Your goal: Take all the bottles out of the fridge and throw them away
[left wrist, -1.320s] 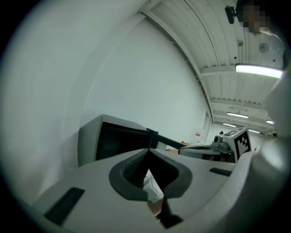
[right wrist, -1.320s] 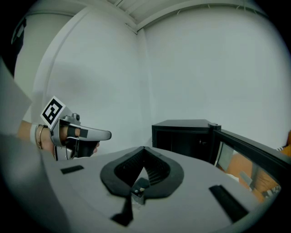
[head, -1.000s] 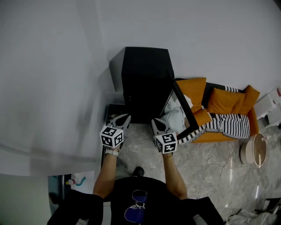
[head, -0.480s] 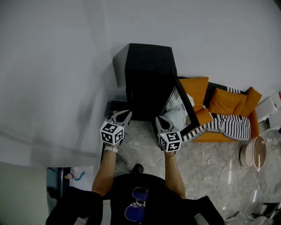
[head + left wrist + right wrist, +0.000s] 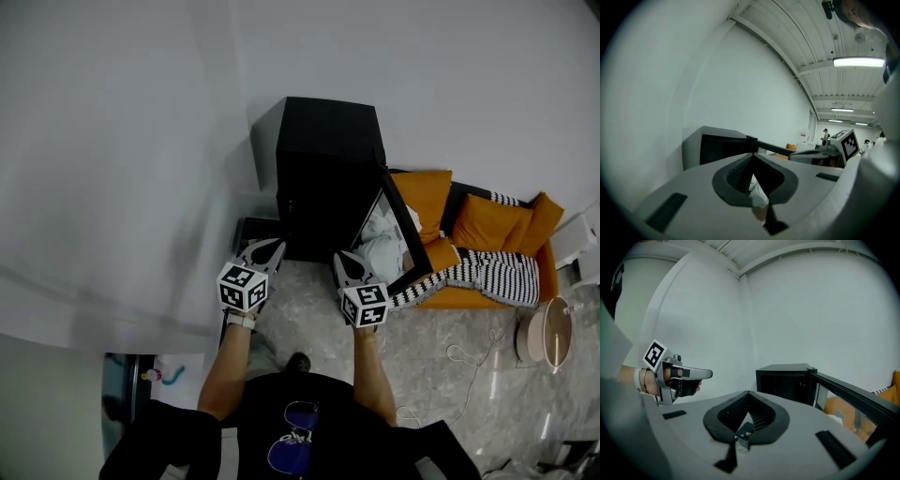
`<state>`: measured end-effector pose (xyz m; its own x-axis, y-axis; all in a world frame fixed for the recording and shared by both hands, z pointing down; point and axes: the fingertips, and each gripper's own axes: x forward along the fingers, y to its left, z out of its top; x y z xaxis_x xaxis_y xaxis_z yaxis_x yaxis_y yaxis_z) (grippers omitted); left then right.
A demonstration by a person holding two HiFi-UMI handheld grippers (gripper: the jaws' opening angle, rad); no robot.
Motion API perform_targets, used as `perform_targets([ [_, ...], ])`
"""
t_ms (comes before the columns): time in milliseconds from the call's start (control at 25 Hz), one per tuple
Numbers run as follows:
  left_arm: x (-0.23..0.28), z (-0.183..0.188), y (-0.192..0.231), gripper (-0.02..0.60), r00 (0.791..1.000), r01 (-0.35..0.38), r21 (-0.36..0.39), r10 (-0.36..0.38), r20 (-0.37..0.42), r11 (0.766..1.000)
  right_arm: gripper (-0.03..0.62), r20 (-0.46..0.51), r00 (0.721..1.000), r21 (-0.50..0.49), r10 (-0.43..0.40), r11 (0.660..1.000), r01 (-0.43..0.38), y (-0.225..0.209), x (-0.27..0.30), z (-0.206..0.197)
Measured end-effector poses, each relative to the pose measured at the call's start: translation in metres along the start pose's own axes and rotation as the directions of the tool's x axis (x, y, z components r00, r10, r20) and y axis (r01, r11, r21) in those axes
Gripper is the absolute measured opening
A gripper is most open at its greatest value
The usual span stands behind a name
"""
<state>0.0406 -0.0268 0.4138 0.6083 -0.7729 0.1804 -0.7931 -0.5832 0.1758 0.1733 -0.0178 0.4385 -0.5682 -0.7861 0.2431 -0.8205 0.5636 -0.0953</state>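
Fridge (image 5: 328,173) open, marbled floor (image 5: 305,314), orange sofa (image 5: 483,225), left gripper (image 5: 271,247), right gripper (image 5: 343,259) jaws closed empty

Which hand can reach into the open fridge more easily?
Probably the right. The right gripper sits before the middle of the black fridge opening, while the left gripper sits off its left edge. Both are shut and empty.

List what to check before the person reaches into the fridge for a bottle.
1. Fridge door open: ok.
2. Left gripper empty: ok.
3. Right gripper empty: ok.
4. Jaws apart for a grasp: not ok, both pairs are together.
5. Bottles seen inside the fridge: cannot tell, the interior is dark.
6. Both grippers in front of the fridge, pointing toward it: ok.
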Motion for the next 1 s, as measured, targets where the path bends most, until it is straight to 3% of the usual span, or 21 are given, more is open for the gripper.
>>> perform_targets([
  [1000,-0.035,-0.008,0.012,0.006,0.999,-0.029,-0.030,0.030,0.022,0.999,0.008,-0.007,1.000,-0.031,0.019,0.999,-0.019,0.035,-0.001,0.008],
])
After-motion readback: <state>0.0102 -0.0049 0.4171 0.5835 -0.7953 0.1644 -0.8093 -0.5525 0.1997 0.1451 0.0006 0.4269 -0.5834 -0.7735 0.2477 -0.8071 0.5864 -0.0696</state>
